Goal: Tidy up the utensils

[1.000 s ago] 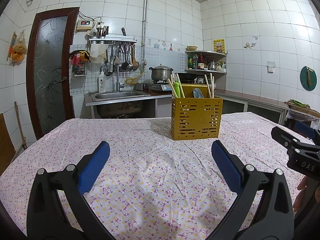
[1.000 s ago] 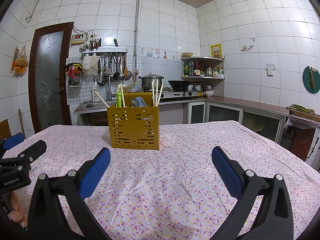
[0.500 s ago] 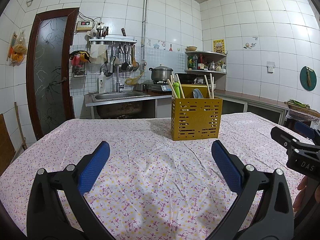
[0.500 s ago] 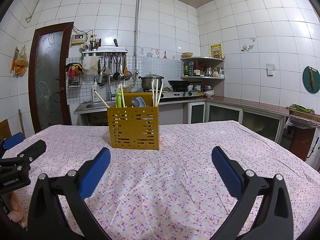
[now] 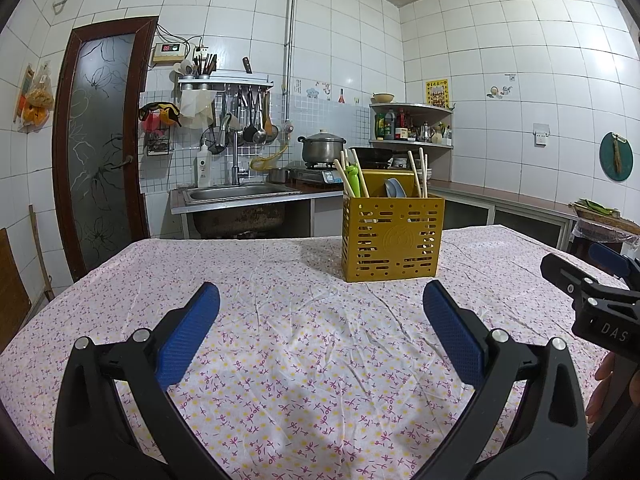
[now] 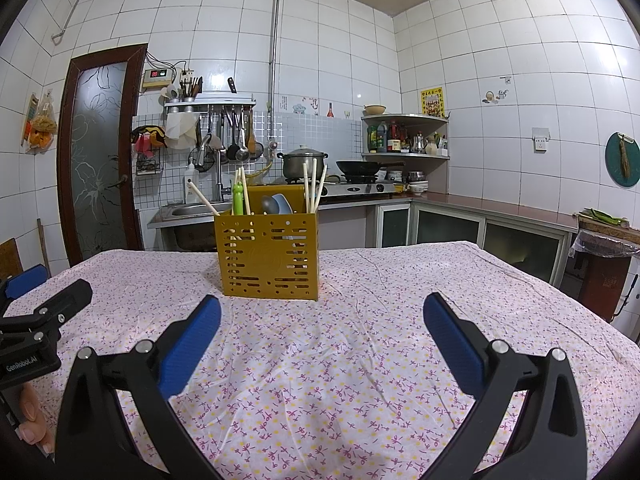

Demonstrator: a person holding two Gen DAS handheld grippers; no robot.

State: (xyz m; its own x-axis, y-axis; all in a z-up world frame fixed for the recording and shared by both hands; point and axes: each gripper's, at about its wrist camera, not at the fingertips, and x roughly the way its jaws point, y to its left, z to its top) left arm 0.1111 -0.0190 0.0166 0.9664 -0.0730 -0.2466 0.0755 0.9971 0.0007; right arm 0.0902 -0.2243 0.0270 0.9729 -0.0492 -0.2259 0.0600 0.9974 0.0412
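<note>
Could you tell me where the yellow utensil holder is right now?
The yellow utensil holder stands on the floral tablecloth, ahead of both open claws, left of centre in the right wrist view.

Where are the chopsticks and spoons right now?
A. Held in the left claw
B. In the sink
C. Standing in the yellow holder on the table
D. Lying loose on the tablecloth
C: the chopsticks and spoons stand upright in the yellow holder on the table, while the left claw and right claw are both open and hold nothing.
</note>
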